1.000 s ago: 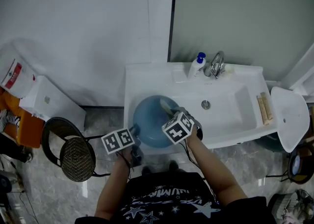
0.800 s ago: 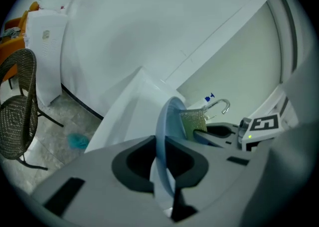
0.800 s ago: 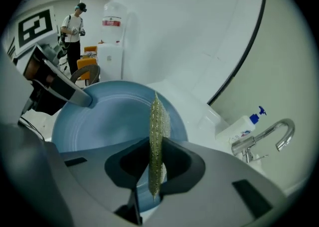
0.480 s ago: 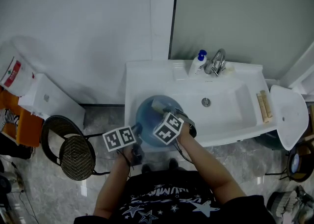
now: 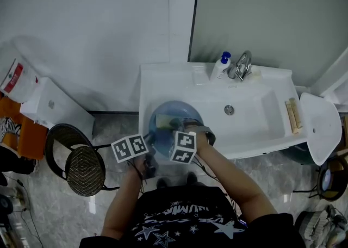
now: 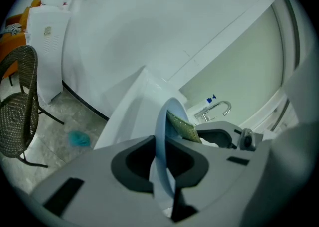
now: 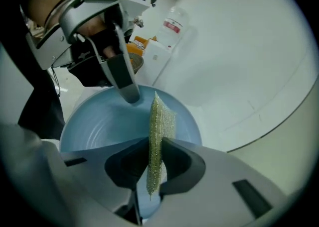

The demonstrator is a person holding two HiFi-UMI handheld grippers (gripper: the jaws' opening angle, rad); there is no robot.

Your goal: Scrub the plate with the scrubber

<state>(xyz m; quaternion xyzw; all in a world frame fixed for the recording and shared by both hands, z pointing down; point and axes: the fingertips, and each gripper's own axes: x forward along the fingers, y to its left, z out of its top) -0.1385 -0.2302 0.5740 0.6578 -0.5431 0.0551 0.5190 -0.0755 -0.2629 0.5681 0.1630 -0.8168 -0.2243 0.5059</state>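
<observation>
**Plate** point(image 5: 163, 115): blue and round. It is held tilted over the left end of the white sink point(image 5: 255, 127), with its hollow face toward the right tool.

**Left tool** point(image 6: 163, 169): closed on the near rim of the plate. The thin edge of the plate runs upright between the two jaws, which press on either side of it.

**Right tool** point(image 7: 153, 167): closed on the scrubber. Its jaws pinch the lower part of the pad.

**Scrubber** point(image 7: 160, 119): a flat yellow-green mesh pad that stands edge-on between the right tool's jaws. Its free end reaches out over the plate's hollow face. In the left gripper view it lies against that face, just past the rim.

**Faucet** point(image 5: 242, 67): chrome, at the back edge of the sink, well apart from the plate.

**Soap bottle** point(image 5: 220, 67): white with a blue pump. It stands upright just beside the faucet, on its left in the head view.

**Chair** point(image 5: 76, 165): dark, with a woven seat. It stands on the floor left of the sink.
</observation>
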